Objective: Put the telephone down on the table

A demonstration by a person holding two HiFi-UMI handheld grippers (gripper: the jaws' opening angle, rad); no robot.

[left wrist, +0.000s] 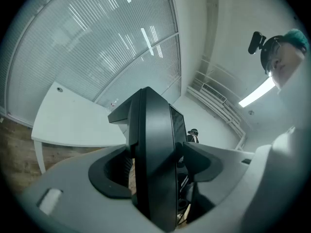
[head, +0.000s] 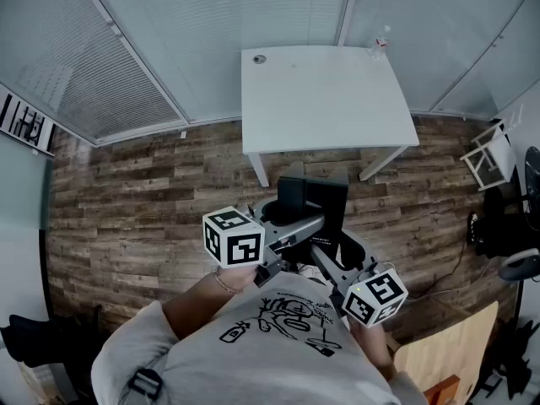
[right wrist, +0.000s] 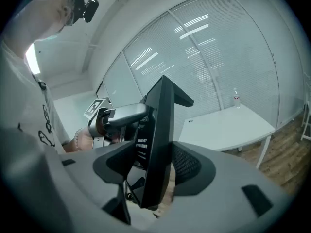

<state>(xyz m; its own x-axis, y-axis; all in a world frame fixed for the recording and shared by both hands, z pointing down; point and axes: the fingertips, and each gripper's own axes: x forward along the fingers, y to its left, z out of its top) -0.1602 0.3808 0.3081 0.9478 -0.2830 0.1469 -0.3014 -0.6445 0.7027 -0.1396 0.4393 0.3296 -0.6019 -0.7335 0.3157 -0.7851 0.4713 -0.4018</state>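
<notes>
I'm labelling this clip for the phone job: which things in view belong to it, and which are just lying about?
Part of the job: telephone, clamped in left gripper and right gripper; white table.
Lying about: bottle on the table's far corner; white rack on the floor.

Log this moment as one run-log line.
phase: carry | left gripper: shut on telephone | right gripper: shut on telephone | telephone: aloft over floor, not yet on table
</notes>
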